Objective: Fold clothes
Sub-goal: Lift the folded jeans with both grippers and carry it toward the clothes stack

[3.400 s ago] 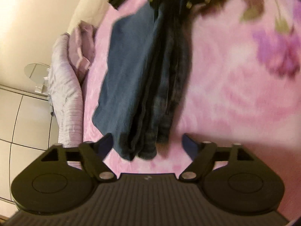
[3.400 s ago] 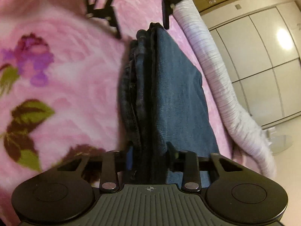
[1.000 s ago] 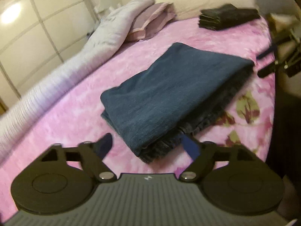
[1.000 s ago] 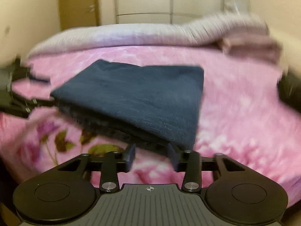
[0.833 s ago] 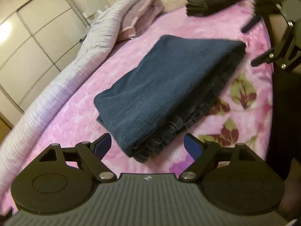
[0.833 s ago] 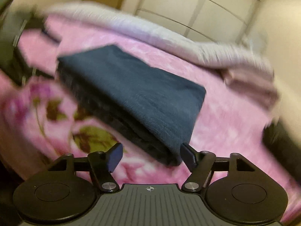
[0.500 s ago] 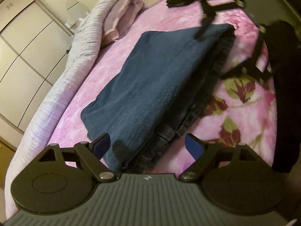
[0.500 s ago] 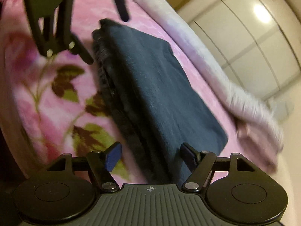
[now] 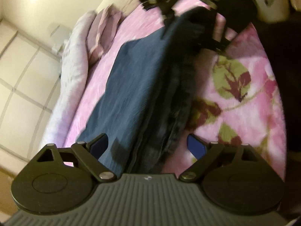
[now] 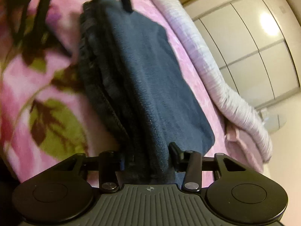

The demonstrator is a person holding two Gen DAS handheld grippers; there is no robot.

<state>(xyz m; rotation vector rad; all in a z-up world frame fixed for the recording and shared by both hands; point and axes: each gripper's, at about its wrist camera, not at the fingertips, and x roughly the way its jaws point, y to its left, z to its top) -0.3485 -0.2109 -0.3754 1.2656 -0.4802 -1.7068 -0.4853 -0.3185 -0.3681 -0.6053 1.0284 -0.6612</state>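
Writing: none legible. Left gripper (image 9: 147, 145) opening, straddling folded jeans (image 9: 135, 86); right gripper (image 10: 147, 157) closing on jeans edge.

Left gripper (image 9: 147, 144) fingers opening wide; right gripper (image 10: 147, 157) fingers closing, nearly together.

right gripper (image 10: 146, 156) closing onto folded jeans (image 10: 143, 79); left gripper (image 9: 148, 143) widened astride them

Motion blur smears the far end of the folded dark-blue denim jeans (image 9: 143, 86) at twelve o'clock in the left wrist view, where the black right gripper (image 9: 190, 18) is an indistinct shape. The near end of the jeans disappears behind each gripper's body. A blurred pale object (image 9: 57, 35) at ten o'clock stays unidentifiable.
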